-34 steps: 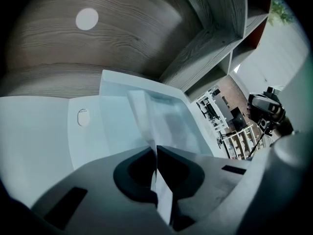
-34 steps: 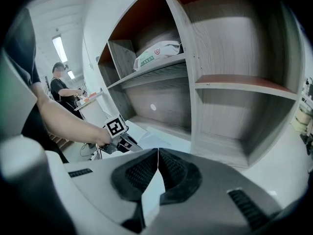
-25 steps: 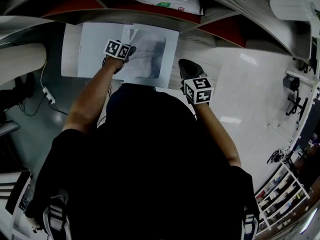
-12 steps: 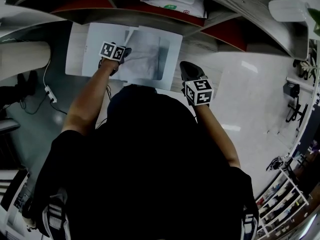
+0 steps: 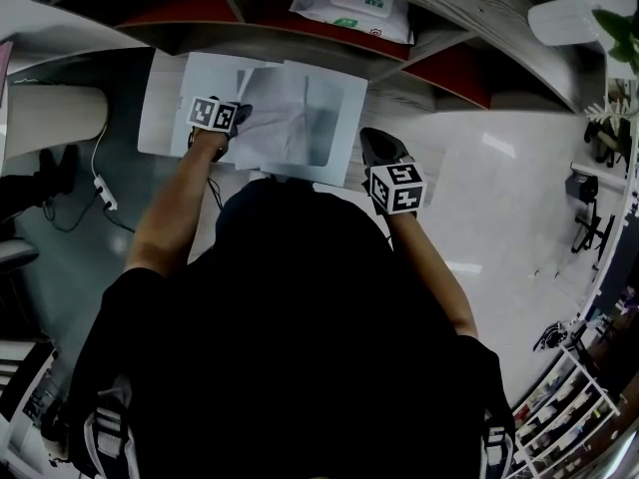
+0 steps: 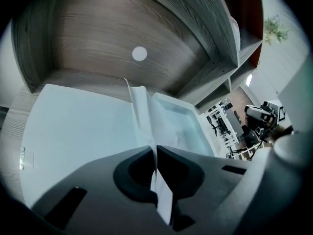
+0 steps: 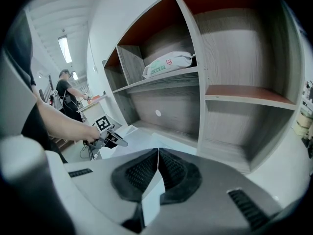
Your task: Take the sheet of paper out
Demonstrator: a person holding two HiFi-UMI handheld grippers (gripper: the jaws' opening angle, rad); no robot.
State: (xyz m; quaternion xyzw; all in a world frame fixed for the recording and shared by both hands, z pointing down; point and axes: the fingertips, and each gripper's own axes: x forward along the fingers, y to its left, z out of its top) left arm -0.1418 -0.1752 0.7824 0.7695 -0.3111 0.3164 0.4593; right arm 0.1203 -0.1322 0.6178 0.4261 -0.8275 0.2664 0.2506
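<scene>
The sheet of paper (image 5: pixel 278 108) is white and creased, and it hangs lifted above a shallow white tray (image 5: pixel 344 98) on the bottom shelf. My left gripper (image 5: pixel 238 120) is shut on the sheet's near edge at the tray's left side. In the left gripper view the sheet (image 6: pixel 143 112) rises from between the pads of my left gripper (image 6: pixel 155 153), and the tray (image 6: pixel 188 126) lies behind it. My right gripper (image 5: pixel 371 143) hovers to the right of the tray, shut and with nothing in it. In the right gripper view its pads meet at my right gripper (image 7: pixel 158 156).
A flat white panel (image 5: pixel 175 93) lies left of the tray. A grey shelf unit (image 7: pixel 195 72) with red-backed compartments stands ahead, and a pack of wipes (image 5: pixel 354 3) lies on an upper shelf. A cable (image 5: pixel 100 183) runs over the floor at left. A person (image 7: pixel 66 94) stands far off.
My left gripper has moved left and up with the sheet. The sheet now stands lifted and creased over the tray instead of lying flat in it. My right gripper has stayed put.
</scene>
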